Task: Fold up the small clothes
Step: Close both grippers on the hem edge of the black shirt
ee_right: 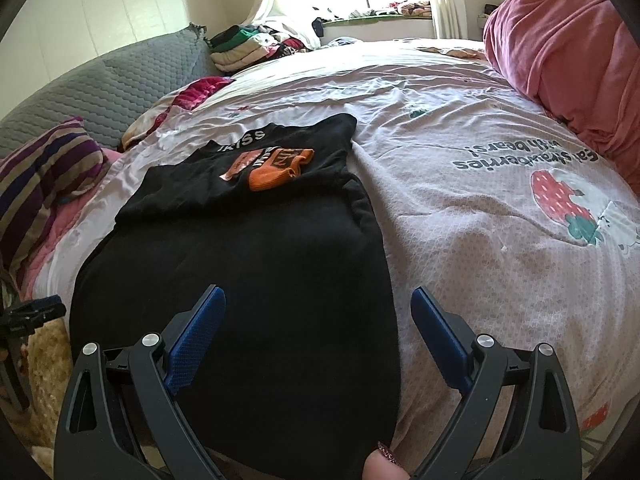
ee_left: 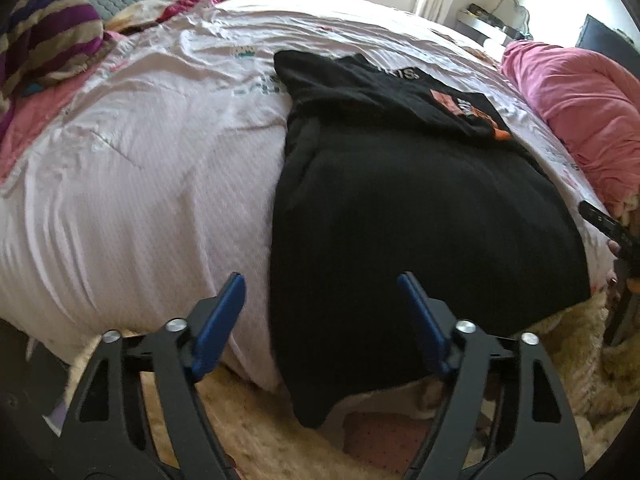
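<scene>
A black garment [ee_left: 400, 200] lies spread flat on the bed, its near edge hanging over the front; it also shows in the right wrist view [ee_right: 248, 264]. An orange and black patch [ee_right: 276, 166] sits near its far end, seen too in the left wrist view [ee_left: 468, 114]. My left gripper [ee_left: 320, 284] is open and empty, above the garment's near left edge. My right gripper [ee_right: 318, 298] is open and empty, above the garment's near right edge. The right gripper's tip shows at the right edge of the left wrist view [ee_left: 608, 226].
The pale pink bedspread [ee_right: 480, 208] has a strawberry print. A rolled pink blanket [ee_right: 560, 48] lies at the right. A striped pillow [ee_left: 48, 36] and a grey quilted cover [ee_right: 120, 80] are at the left. Folded clothes [ee_right: 240, 50] are stacked at the back.
</scene>
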`<state>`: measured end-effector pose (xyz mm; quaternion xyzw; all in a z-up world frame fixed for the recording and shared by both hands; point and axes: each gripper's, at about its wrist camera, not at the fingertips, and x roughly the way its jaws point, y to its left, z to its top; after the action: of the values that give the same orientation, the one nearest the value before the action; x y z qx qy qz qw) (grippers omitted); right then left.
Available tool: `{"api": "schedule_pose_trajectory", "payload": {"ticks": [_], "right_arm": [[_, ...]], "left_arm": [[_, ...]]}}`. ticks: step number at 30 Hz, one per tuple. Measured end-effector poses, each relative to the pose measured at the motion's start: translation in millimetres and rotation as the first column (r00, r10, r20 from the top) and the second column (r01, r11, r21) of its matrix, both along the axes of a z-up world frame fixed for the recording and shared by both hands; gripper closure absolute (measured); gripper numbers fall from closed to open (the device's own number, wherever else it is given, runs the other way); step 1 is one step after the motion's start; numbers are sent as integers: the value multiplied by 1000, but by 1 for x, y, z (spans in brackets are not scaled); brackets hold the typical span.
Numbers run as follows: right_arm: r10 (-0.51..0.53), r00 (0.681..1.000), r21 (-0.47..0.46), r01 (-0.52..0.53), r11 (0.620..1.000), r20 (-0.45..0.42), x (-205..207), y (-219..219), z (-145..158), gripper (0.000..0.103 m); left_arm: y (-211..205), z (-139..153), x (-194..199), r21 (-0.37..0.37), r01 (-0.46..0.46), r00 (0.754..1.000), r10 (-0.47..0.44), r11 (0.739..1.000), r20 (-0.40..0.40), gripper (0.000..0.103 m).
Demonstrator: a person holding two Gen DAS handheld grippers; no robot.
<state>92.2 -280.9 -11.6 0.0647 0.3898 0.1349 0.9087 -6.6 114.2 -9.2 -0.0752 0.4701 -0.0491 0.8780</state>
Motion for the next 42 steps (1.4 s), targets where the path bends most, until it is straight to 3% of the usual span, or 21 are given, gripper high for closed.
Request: {"api": "schedule_pose_trajectory", "payload": {"ticks": [3,14,22,25,28,32,35,38,41,42], "right_arm": [[8,1000,-7,-8,1000,-7,-3,2,0,10],[42,996,-26,-44,999,-74,-21,8,-6,10],[56,985,-52,-66,997,-161,-36,9,-16,10],[49,978,-38,-58,998,-202,-41,3,-20,10],[34,968,-59,-50,997,-250,-45,-1,-28,10],[22,955,-105,-56,993,-297,-50,-1,-37,15],[12,946,-114,-52,992,-325,-51,-5,-45,21],[-5,944,-127,-39,991,-330,-51,-10,-48,41],[-14,954,-124,-24,992,-299,-56,-18,-44,80],[4,957,-92,-32,995,-289,-58,-20,-41,96]], "left_arm": [[2,-6,-5,-24,9,1000,-9,1000,-22,47],[-2,-36,-21,-47,29,992,-34,998,-120,49],[-11,-43,-25,-72,52,989,-62,996,-137,56],[-7,-45,-25,-89,26,989,-39,996,-141,68],[-1,-46,-27,-108,15,990,-30,994,-136,74],[-1,-46,-29,-101,25,990,-39,995,-133,74],[-4,-48,-29,-83,32,990,-43,996,-132,73],[-6,-50,-26,-76,32,990,-42,997,-131,73],[-5,-50,-26,-62,35,991,-43,997,-129,74],[-5,-51,-26,-51,32,991,-39,998,-129,80]]}}
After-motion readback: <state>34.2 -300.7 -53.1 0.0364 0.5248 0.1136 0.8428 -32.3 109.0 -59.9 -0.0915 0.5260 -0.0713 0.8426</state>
